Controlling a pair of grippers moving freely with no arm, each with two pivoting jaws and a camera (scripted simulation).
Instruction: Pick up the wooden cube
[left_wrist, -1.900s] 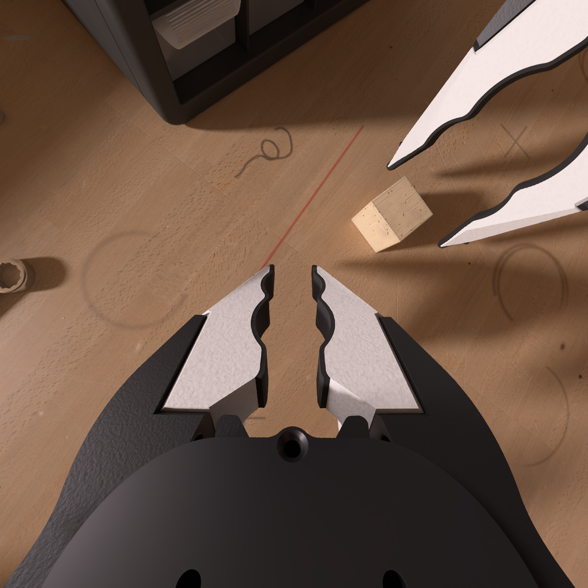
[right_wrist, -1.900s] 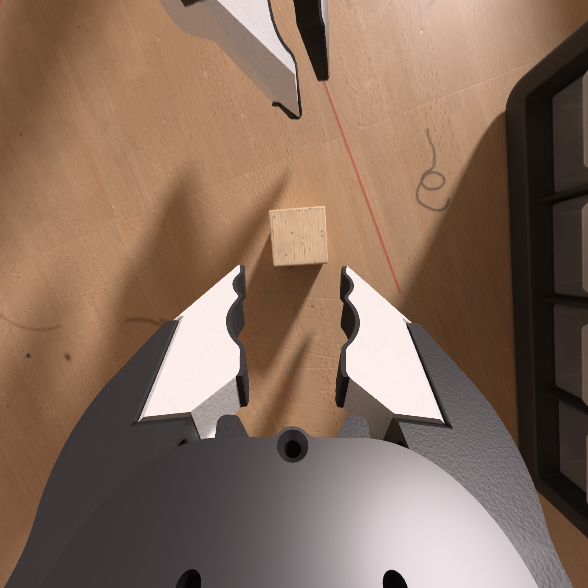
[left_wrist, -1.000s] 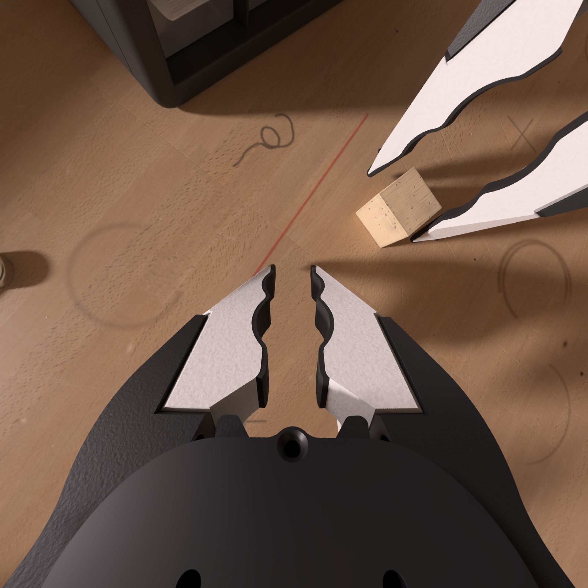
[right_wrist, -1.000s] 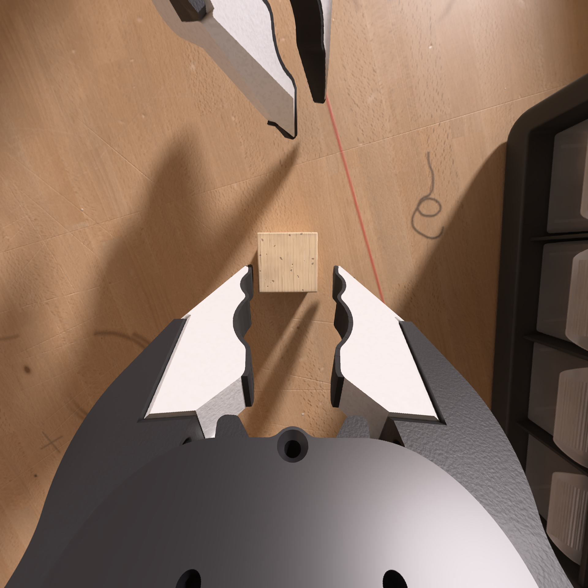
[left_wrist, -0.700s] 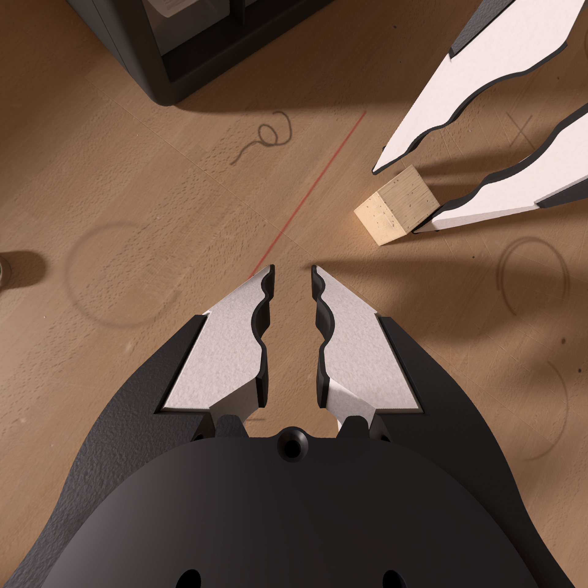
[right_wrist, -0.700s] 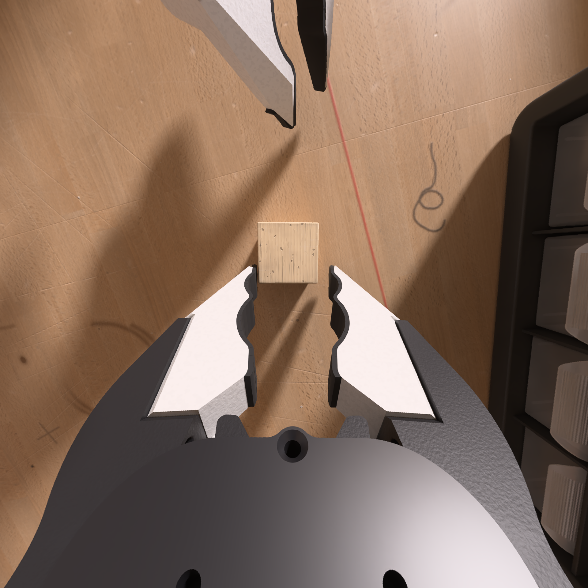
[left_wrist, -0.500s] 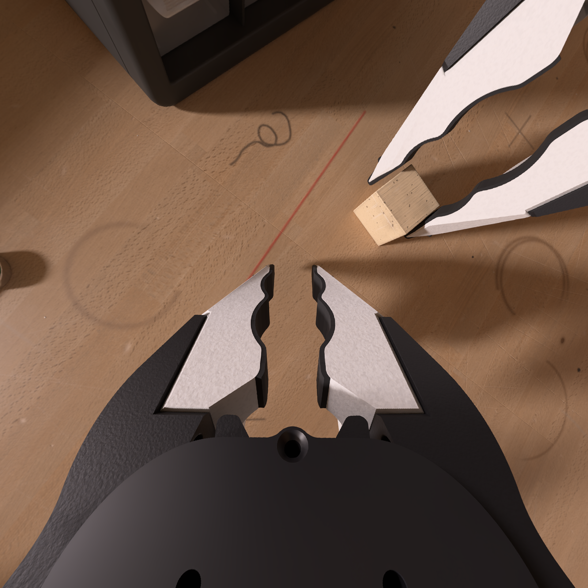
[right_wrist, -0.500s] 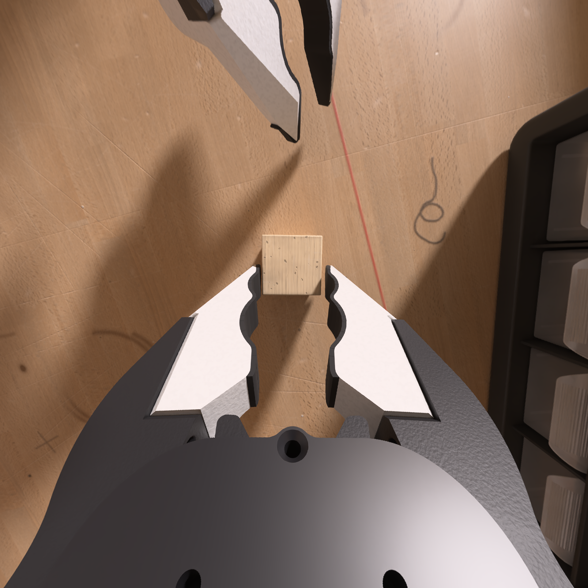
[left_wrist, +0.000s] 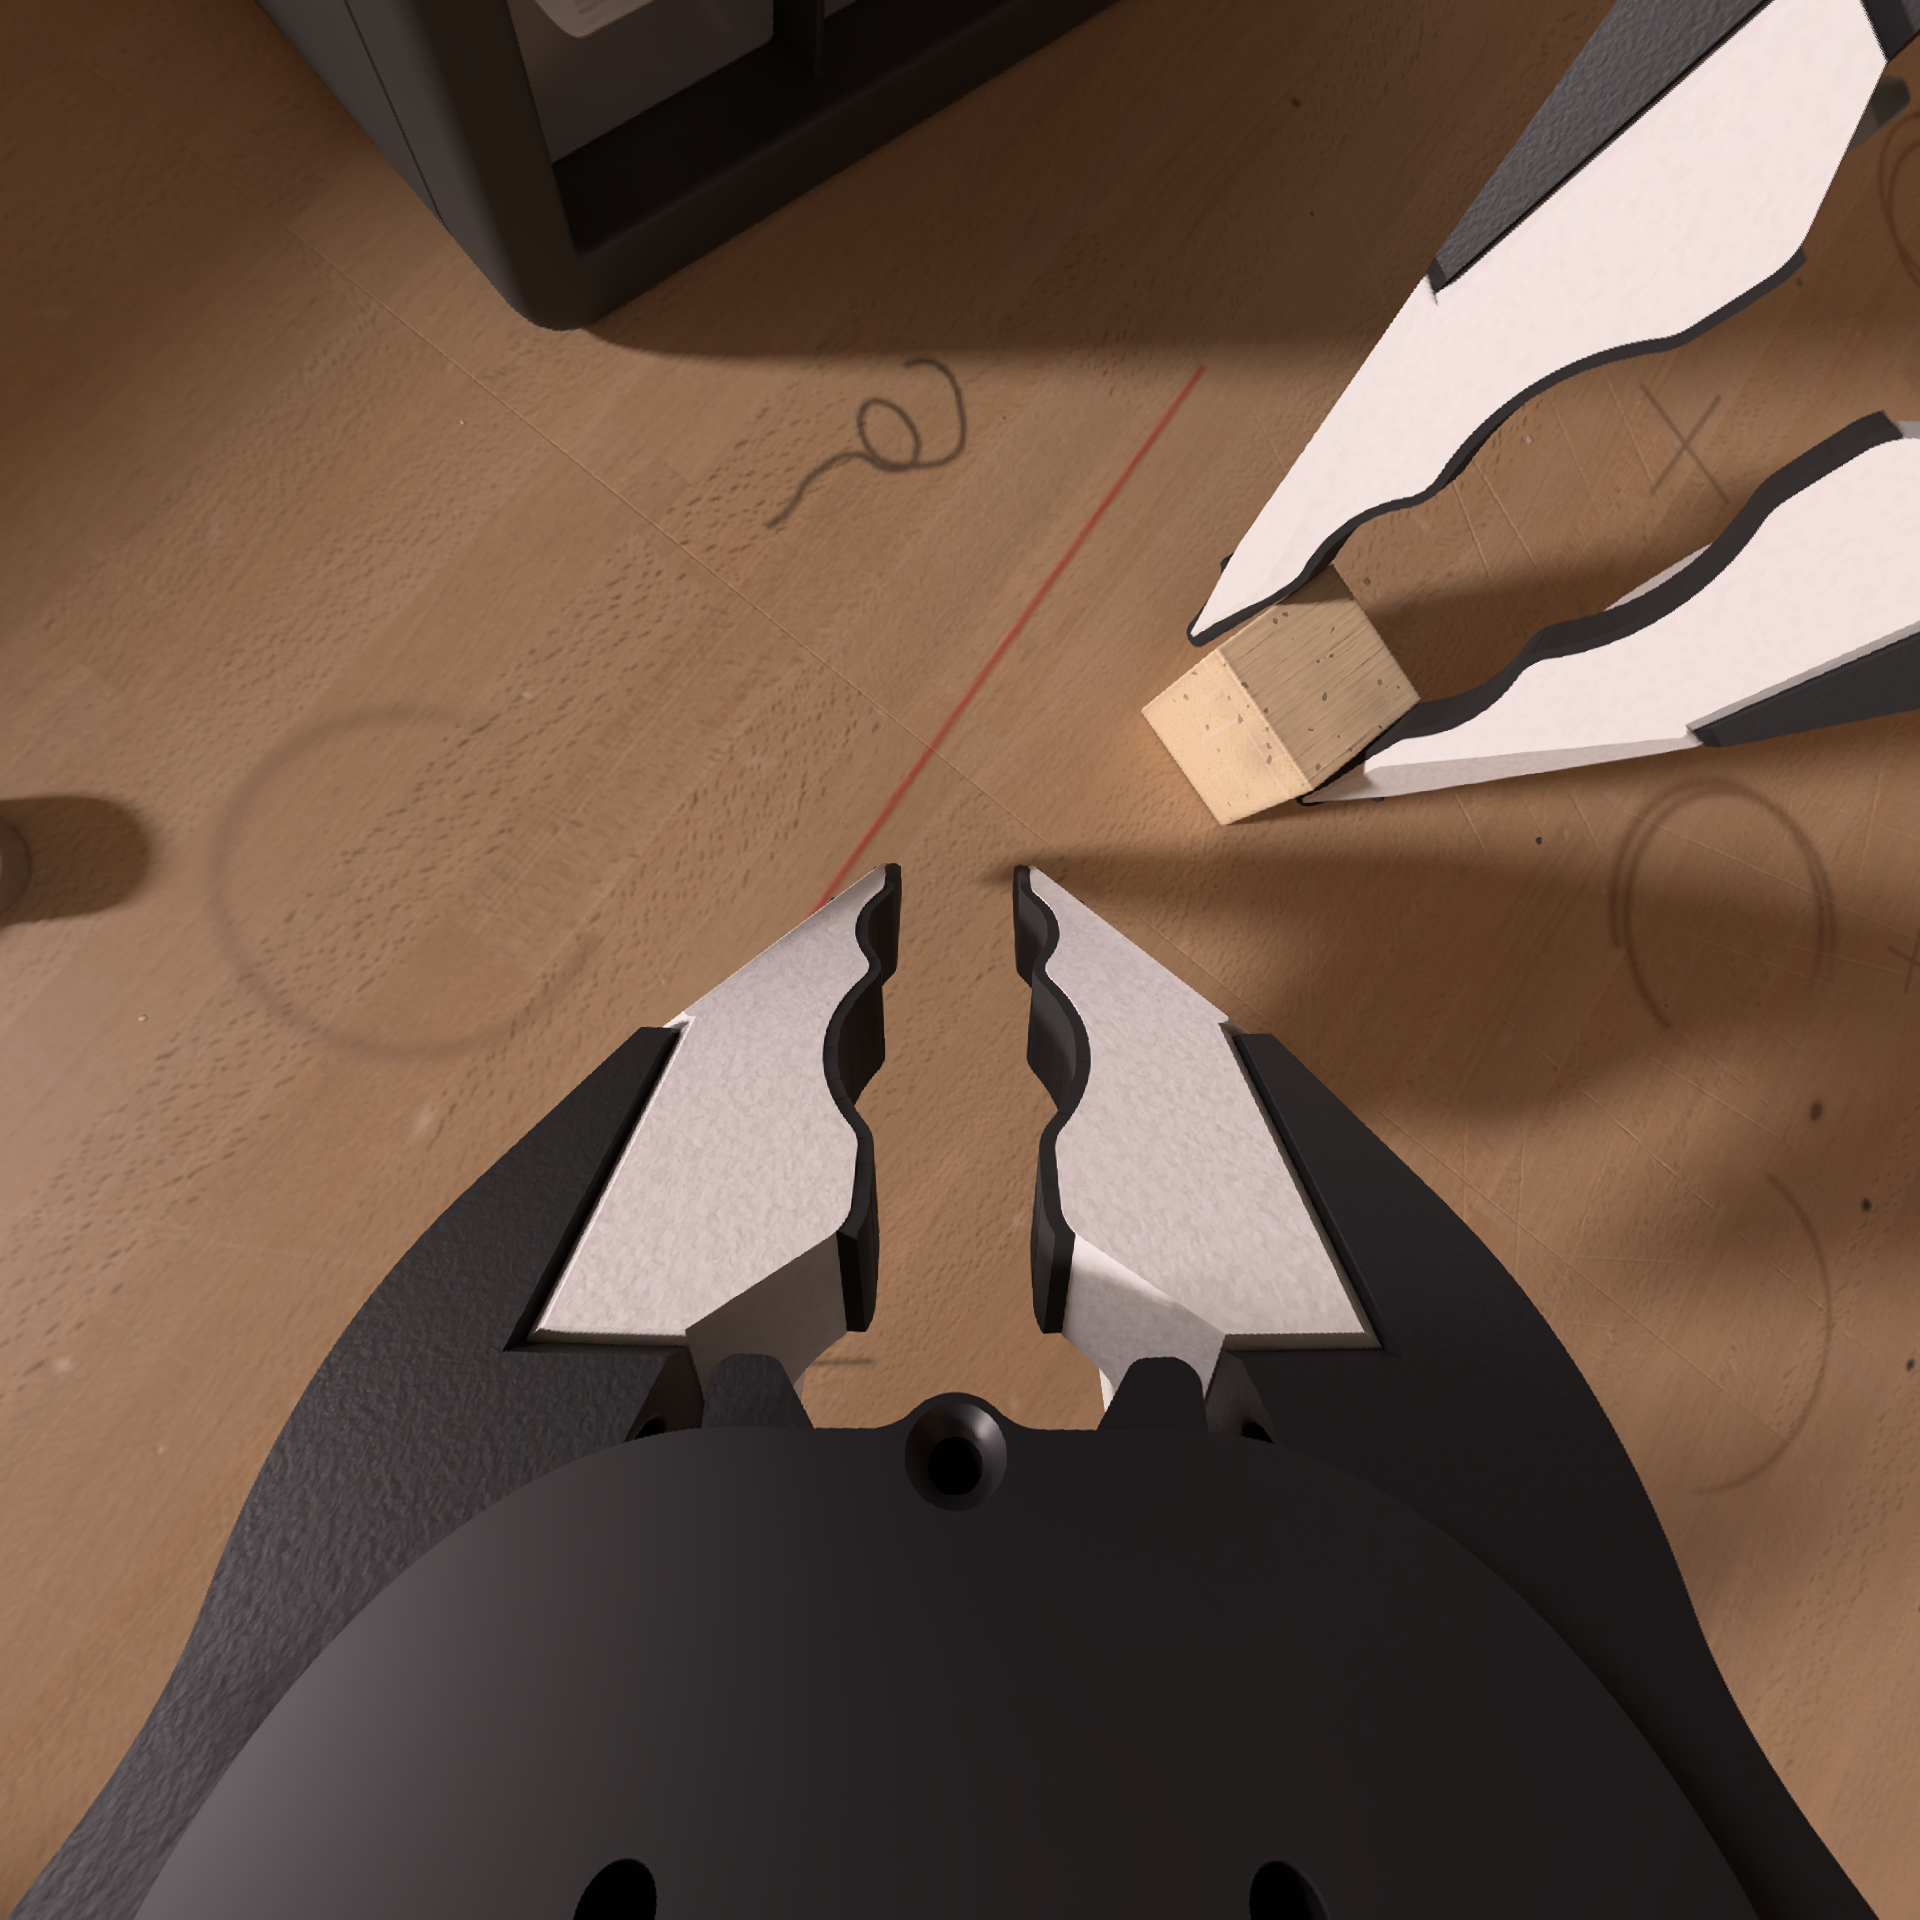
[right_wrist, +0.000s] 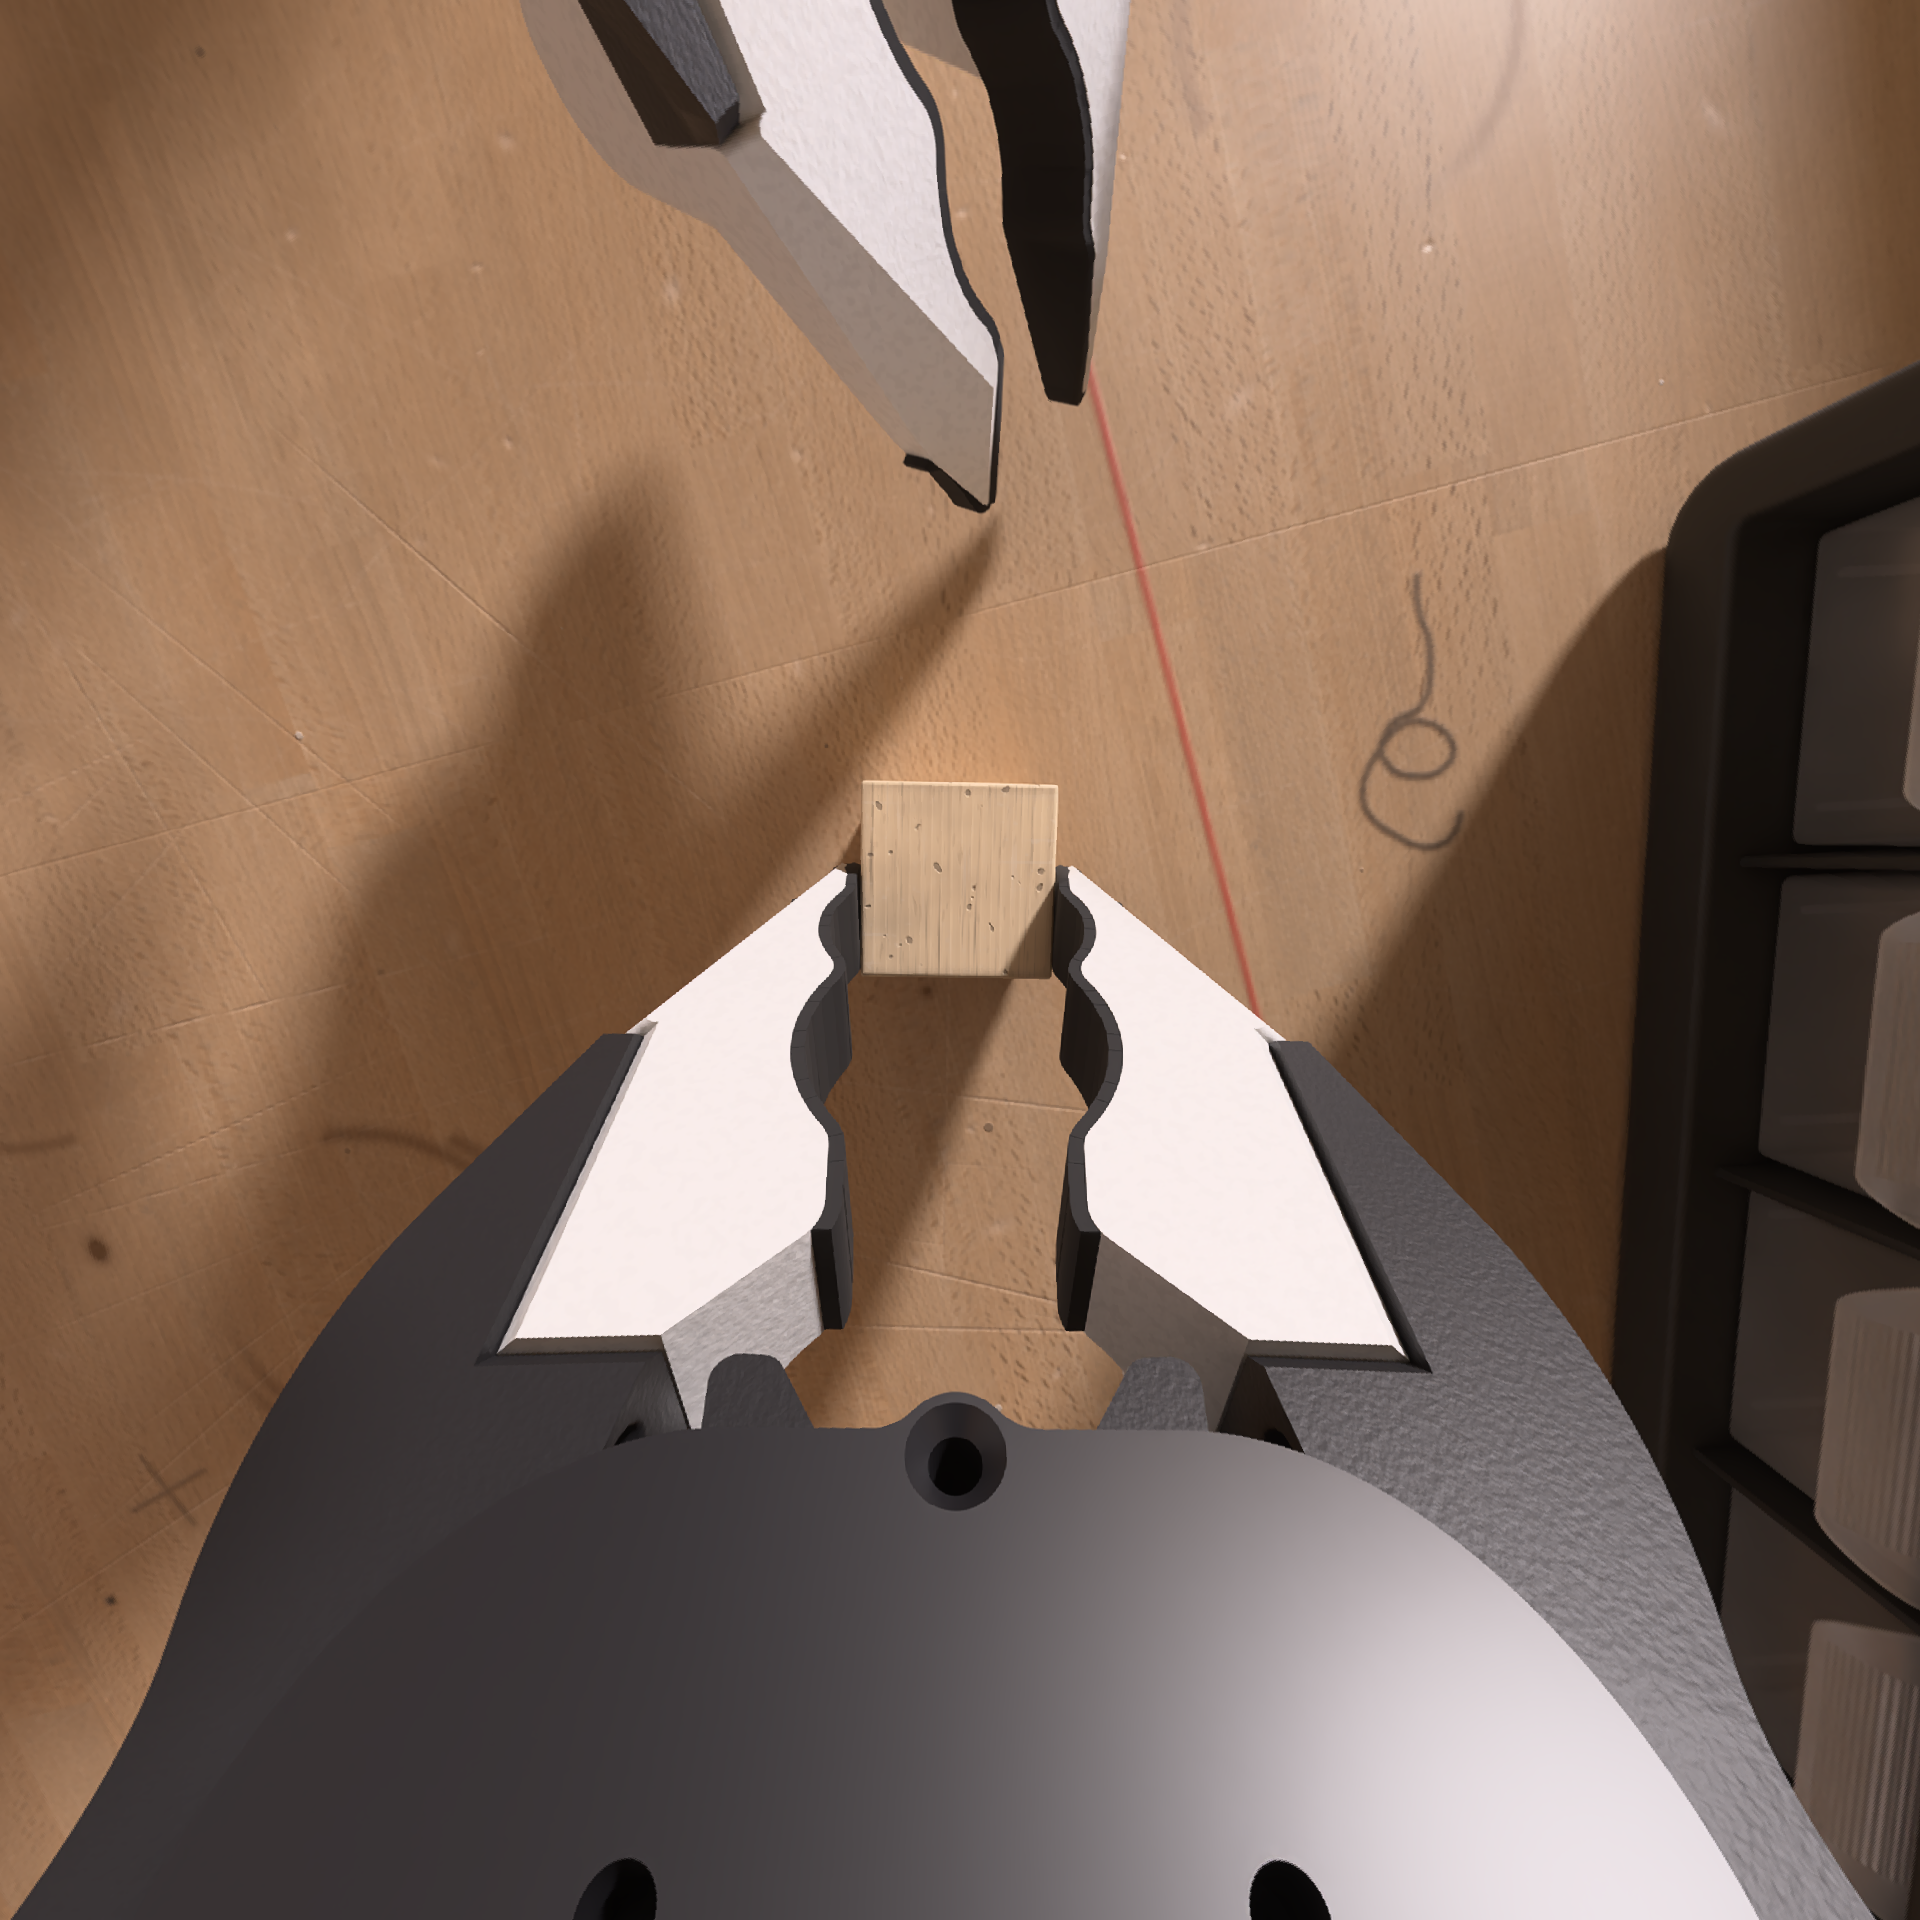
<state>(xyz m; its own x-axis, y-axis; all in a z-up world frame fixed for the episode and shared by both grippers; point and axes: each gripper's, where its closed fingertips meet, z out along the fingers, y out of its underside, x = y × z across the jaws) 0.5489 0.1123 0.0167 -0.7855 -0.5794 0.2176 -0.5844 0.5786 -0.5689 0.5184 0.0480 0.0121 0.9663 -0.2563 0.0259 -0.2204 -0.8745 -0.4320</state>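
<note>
The wooden cube (right_wrist: 958, 914) is a small pale block resting on the wooden tabletop (right_wrist: 416, 520). My right gripper (right_wrist: 957, 875) is shut on it, with one fingertip pressed against each side face. In the left wrist view the cube (left_wrist: 1299, 686) sits at the upper right, held between the right gripper's white fingers (left_wrist: 1455, 457). My left gripper (left_wrist: 957, 878) hovers over bare table a short way from the cube, with its jaws slightly apart and empty. It also shows at the top of the right wrist view (right_wrist: 1016, 447).
A black drawer cabinet (left_wrist: 520, 229) stands at the far left and also shows along the right edge of the right wrist view (right_wrist: 1704, 935). A thin red line (left_wrist: 1018, 634) and pencil scribbles mark the table. A small round object (left_wrist: 8, 862) lies at the left edge.
My right gripper moved forward around the cube and closed until both fingertips touch its sides. The left gripper has barely moved.
</note>
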